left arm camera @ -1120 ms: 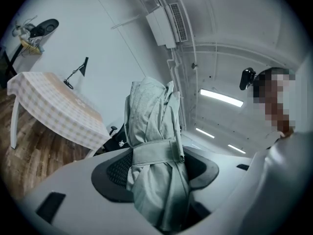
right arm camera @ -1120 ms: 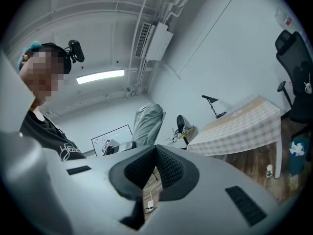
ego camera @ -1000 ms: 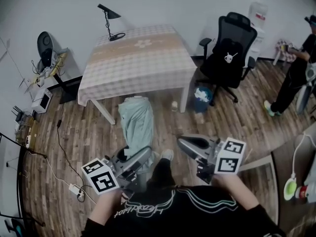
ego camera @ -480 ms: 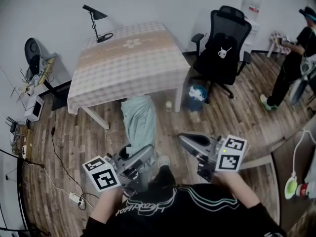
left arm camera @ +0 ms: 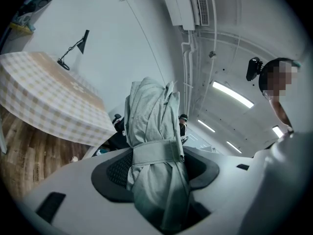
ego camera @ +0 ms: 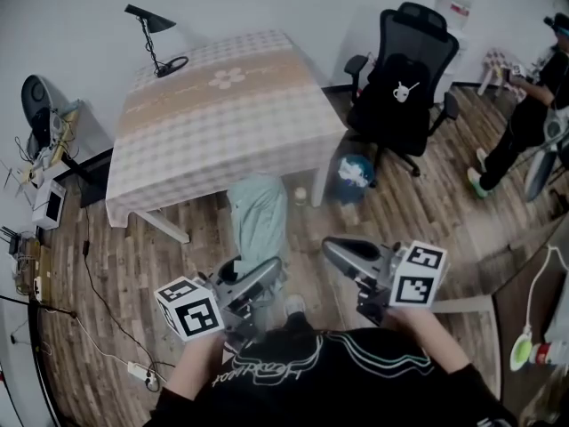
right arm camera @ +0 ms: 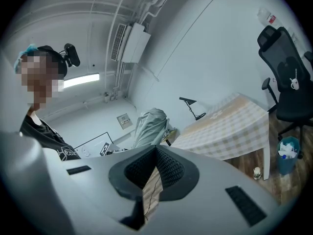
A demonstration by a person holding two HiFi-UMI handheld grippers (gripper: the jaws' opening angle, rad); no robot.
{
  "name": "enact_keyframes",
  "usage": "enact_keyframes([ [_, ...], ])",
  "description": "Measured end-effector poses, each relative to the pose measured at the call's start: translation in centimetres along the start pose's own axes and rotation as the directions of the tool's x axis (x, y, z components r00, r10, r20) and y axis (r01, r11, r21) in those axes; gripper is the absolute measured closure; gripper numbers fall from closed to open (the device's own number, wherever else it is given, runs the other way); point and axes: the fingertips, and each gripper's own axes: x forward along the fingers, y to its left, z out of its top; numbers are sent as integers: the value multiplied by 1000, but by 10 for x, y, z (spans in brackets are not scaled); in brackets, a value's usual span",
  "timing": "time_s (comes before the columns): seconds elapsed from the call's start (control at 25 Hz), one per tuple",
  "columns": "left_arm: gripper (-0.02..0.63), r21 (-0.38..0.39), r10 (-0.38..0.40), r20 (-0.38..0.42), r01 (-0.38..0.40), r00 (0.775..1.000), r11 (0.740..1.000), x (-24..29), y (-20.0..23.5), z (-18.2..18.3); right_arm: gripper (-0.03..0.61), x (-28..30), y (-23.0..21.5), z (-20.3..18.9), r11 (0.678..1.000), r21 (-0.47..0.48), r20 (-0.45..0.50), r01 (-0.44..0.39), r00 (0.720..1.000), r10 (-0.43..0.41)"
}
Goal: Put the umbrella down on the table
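Checked cloth drapes the table [ego camera: 213,123] ahead, soft and flat. Our left gripper [ego camera: 267,274] pinches the umbrella [ego camera: 258,221], a furled roll of pale green fabric strapped round, held short of the table. We judge it mid-carry; next comes lowering it flat onto the cloth. Our right gripper [ego camera: 342,252] is empty, jaws pressed together.

Black shirt [ego camera: 329,376] at 6 o'clock, pale looping script and curved stripes across front. Left gripper [ego camera: 267,272]: grey shell, cube [ego camera: 188,308] with black-and-white square markers at 7 o'clock. Right gripper [ego camera: 333,249]: same grey, marker cube [ego camera: 418,274] at 4 o'clock. Dark ribbed pads [right arm camera: 168,168] inside pale jaws.
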Motion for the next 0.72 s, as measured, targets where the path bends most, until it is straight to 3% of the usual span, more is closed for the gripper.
enact_keyframes([
  [0.24,353,-11,11,3,-11,1000,1000,18,59,43,566,48,-38,20,999,-30,-33,16,999,-17],
  [0.44,351,-8,20,4,-20,1000,1000,19,98,72,566,89,-61,31,1000,0,-56,30,998,-30],
  [0.72,352,-3,56,24,-56,998,998,14,127,91,566,127,-65,30,998,-64,-144,-14,990,5],
])
